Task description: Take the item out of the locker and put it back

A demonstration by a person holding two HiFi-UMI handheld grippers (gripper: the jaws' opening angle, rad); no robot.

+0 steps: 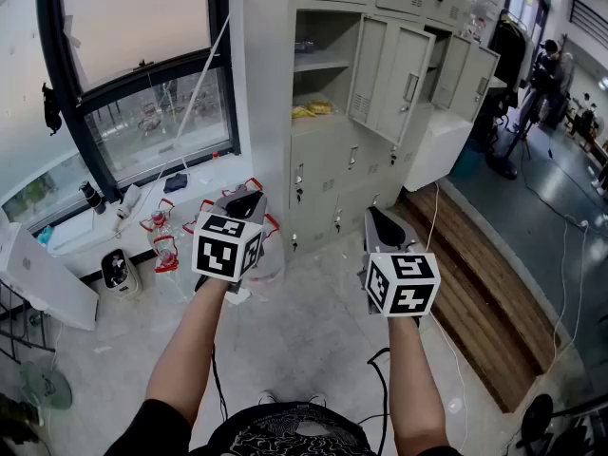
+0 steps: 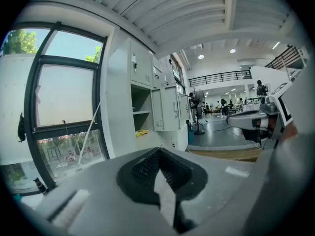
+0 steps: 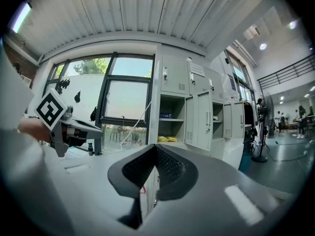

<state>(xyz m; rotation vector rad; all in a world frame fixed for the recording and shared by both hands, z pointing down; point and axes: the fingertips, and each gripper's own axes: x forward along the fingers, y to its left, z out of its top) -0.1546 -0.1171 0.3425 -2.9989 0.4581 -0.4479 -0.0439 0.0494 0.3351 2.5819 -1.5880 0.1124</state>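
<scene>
A grey locker bank (image 1: pixel 356 150) stands ahead, one compartment open with its door (image 1: pixel 401 76) swung to the right. On the floor of that compartment lies a yellow item (image 1: pixel 313 109), also seen as a yellow item (image 2: pixel 142 132) in the left gripper view and a yellow item (image 3: pixel 167 139) in the right gripper view. A small blue thing (image 3: pixel 166 115) sits on the shelf above. My left gripper (image 1: pixel 245 198) and right gripper (image 1: pixel 378 215) hang side by side well short of the locker. The left gripper (image 2: pixel 158 150) and the right gripper (image 3: pixel 156 146) are both shut, with nothing held.
Red-and-white objects (image 1: pixel 161 231) and a small bin (image 1: pixel 119 272) lie on the floor under the window at left. A white box (image 1: pixel 432 150) leans by the lockers, and a raised wooden platform (image 1: pixel 475 274) runs along the right. People (image 1: pixel 543 74) stand far right.
</scene>
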